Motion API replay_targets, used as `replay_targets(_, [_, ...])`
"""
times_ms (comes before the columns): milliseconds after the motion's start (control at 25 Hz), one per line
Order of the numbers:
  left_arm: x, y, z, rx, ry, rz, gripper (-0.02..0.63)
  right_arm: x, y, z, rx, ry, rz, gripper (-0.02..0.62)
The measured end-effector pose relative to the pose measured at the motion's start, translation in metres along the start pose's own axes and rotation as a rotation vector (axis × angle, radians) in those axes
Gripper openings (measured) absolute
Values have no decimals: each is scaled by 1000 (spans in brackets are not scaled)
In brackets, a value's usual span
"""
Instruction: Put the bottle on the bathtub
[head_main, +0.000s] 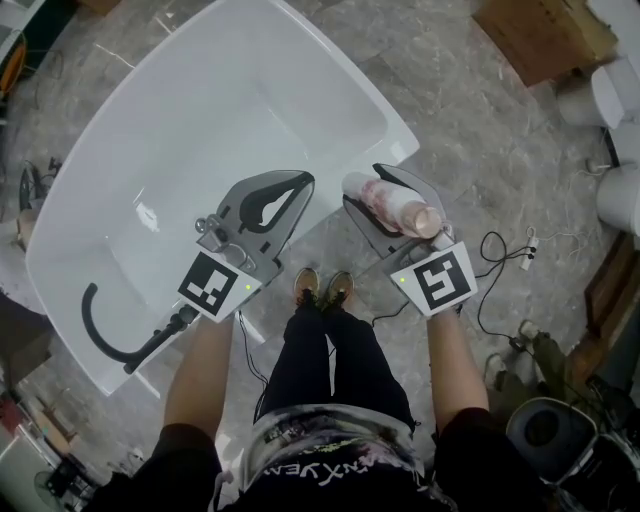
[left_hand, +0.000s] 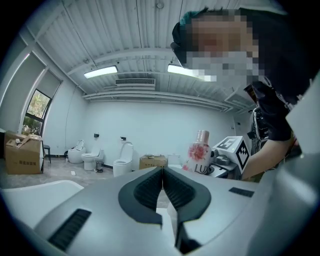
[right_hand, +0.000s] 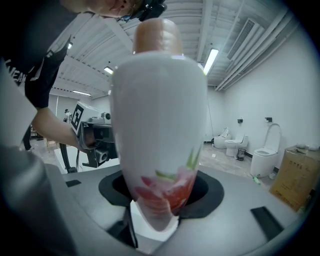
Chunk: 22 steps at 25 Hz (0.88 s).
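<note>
The white bottle (head_main: 395, 205) with a red flower print and a pink cap lies between the jaws of my right gripper (head_main: 362, 188), which is shut on it just off the tub's near rim. In the right gripper view the bottle (right_hand: 160, 125) fills the middle, cap pointing up, above the right gripper (right_hand: 160, 200). The white bathtub (head_main: 150, 120) spreads across the upper left. My left gripper (head_main: 303, 180) hovers over the tub's near rim, shut and empty; its jaw tips meet in the left gripper view (left_hand: 162, 170), where the bottle (left_hand: 199, 152) shows at the right.
A black curved hose (head_main: 110, 340) rests on the tub's near left edge. The person's feet (head_main: 322, 287) stand by the rim. A cardboard box (head_main: 540, 35) and white toilets (head_main: 620, 90) stand at the right, and cables (head_main: 500, 260) lie on the floor.
</note>
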<state>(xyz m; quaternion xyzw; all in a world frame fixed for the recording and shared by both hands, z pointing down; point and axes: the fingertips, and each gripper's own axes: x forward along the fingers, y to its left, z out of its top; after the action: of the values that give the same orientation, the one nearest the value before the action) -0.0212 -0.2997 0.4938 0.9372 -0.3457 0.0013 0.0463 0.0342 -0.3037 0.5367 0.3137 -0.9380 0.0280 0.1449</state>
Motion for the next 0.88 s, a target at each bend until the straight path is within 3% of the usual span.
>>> replay_targets(640, [0, 21, -83, -12, 5, 44, 20, 39, 11, -85, -3, 34, -8, 229])
replay_targets(880, [-2, 22, -102, -10, 9, 41, 20, 49, 20, -113, -5, 92, -5, 229])
